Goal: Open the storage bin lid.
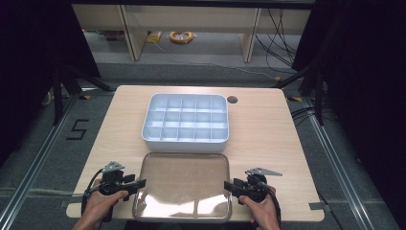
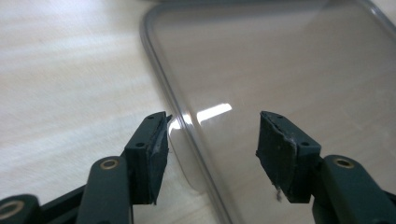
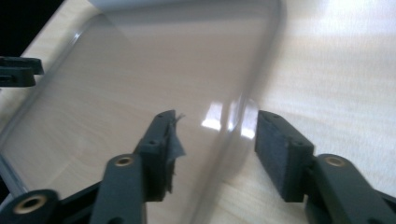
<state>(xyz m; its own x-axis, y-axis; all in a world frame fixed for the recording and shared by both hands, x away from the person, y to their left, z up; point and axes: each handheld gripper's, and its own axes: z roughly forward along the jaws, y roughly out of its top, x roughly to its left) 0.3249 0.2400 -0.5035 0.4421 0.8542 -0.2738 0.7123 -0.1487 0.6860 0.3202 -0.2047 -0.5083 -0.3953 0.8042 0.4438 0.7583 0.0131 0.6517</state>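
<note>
Lying flat at the lower middle of the high view, a clear lid (image 1: pixel 183 184) rests on the wooden table (image 1: pixel 268 139), its long side running across the frame and its near edge close to the table's front edge. At the lower left of that view the left gripper (image 1: pixel 140 183) sits in a hand (image 1: pixel 98 207), its jaws reaching in over the lid's left edge; in the left gripper view the lid's rim (image 2: pixel 187 135) runs between the two black jaws, which are spread apart, the left pad just beside the rim and the right pad well clear above the lid's face, so nothing is pinched. Just above the lid, at the centre of the high view, stands a white box (image 1: pixel 186 122) split into a grid of small compartments, three rows deep; every compartment in sight holds nothing. The box and the lid lie close together, whether touching I cannot tell. A small round hole (image 1: pixel 232 99) is cut in the table just right of the box's far corner. At the lower right the right gripper (image 1: pixel 229 186) is held in the other hand (image 1: pixel 261 211), its jaws over the lid's right edge; in the right gripper view the lid's rim (image 3: pixel 233 135) passes between the jaws, which stand parted with a gap on either side, gripping nothing.
</note>
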